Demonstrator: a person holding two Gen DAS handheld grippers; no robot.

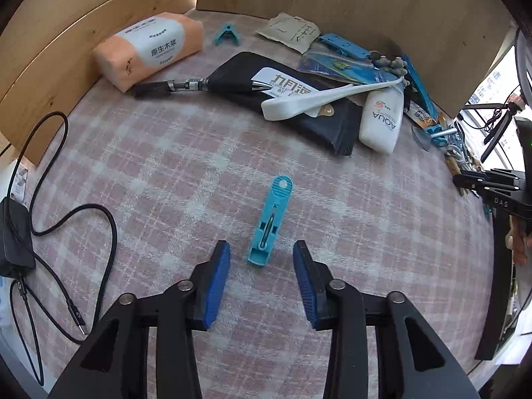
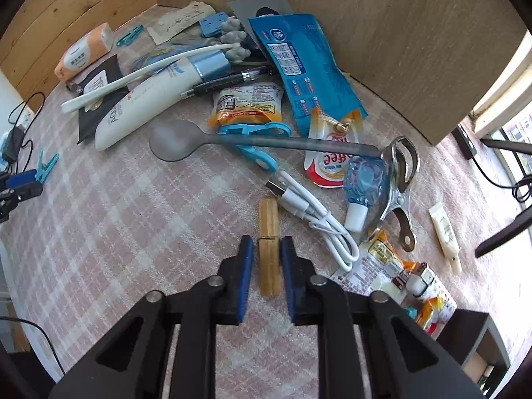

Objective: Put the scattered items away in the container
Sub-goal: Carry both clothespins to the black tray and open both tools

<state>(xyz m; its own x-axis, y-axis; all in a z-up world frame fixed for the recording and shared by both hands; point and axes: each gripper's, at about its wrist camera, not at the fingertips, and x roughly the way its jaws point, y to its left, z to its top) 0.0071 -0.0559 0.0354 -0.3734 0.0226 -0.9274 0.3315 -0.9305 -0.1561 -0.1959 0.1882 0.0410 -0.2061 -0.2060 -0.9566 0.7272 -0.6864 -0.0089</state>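
I am holding my left gripper spread over the checked cloth, its blue pads either side of the near end of a turquoise clothespin without touching it. My right gripper is closing in on a wooden clothespin, the pads right against its sides; I cannot tell whether they are pinching it. Just right of it a white cable is lying.
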